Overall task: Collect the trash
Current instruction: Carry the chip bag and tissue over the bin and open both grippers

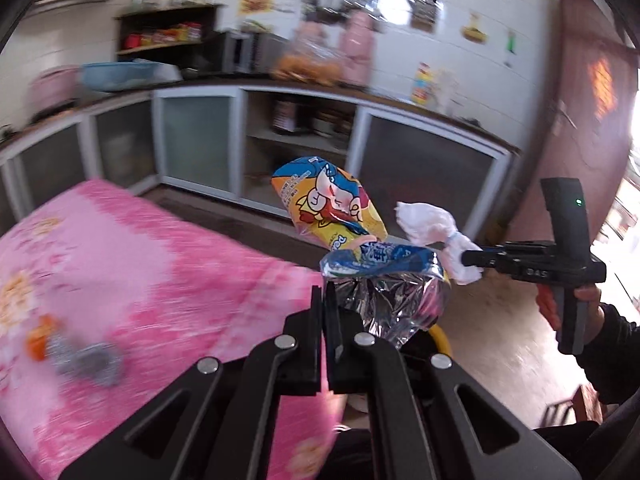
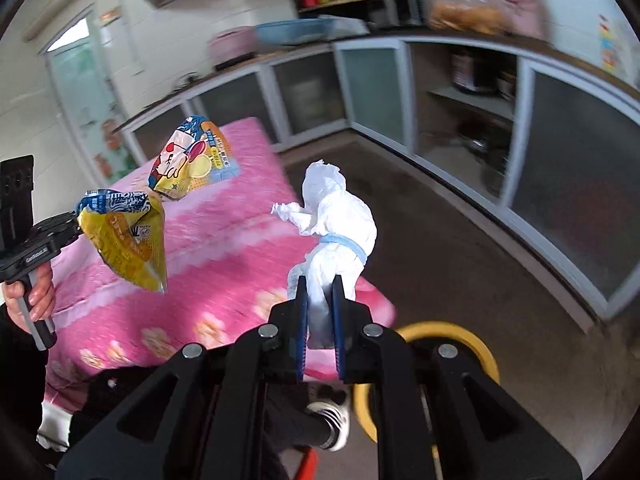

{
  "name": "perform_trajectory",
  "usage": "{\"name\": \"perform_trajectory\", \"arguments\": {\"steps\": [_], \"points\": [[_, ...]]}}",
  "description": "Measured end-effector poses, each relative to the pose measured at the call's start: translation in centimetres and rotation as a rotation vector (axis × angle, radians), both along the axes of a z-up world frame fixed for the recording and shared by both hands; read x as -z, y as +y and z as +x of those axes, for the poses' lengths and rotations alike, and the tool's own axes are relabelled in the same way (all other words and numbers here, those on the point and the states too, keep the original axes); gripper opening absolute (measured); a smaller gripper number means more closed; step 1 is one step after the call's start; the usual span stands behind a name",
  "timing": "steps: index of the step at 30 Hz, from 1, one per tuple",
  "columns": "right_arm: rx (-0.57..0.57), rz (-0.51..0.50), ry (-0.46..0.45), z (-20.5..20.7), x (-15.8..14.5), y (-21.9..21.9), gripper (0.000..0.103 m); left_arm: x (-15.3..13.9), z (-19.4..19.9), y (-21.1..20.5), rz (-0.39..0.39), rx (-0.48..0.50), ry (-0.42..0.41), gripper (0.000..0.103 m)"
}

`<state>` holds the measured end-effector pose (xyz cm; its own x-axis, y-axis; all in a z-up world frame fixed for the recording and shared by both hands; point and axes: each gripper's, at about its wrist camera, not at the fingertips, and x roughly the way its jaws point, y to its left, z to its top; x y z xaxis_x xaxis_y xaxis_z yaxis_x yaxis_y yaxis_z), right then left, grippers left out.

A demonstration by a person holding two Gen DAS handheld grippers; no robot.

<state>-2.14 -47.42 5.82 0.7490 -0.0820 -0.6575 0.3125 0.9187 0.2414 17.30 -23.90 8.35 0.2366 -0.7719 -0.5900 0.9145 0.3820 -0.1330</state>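
Snack wrapper (image 1: 344,240) in left claw (image 1: 325,300), tissue wad (image 2: 336,232) in right claw (image 2: 320,300)

The left gripper (image 1: 325,300) is held level, jaws pinched nearly together on a snack wrapper (image 1: 352,240). The right gripper (image 2: 320,300), raised beside it, clamps a white tissue wad (image 2: 336,224).

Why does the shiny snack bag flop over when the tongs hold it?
The snack bag looks like thin, crinkly foil, so it probably bends easily. It seems empty and light, since the left tongs hold it up by one edge. Its glossy skin may be slippery.
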Motion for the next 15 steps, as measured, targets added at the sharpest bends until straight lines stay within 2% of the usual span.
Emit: {"name": "perform_trajectory", "arguments": {"steps": [7,15], "points": [[0.113,0.073,0.088,-3.6,6.0,-4.4,0.010,4.9,-3.9,-9.3,0.100,0.149,0.041,0.001],[0.187,0.160,0.224,-5.8,13.7,-7.5,0.010,10.4,-5.8,-15.9,0.260,0.168,0.033,0.001]]}}
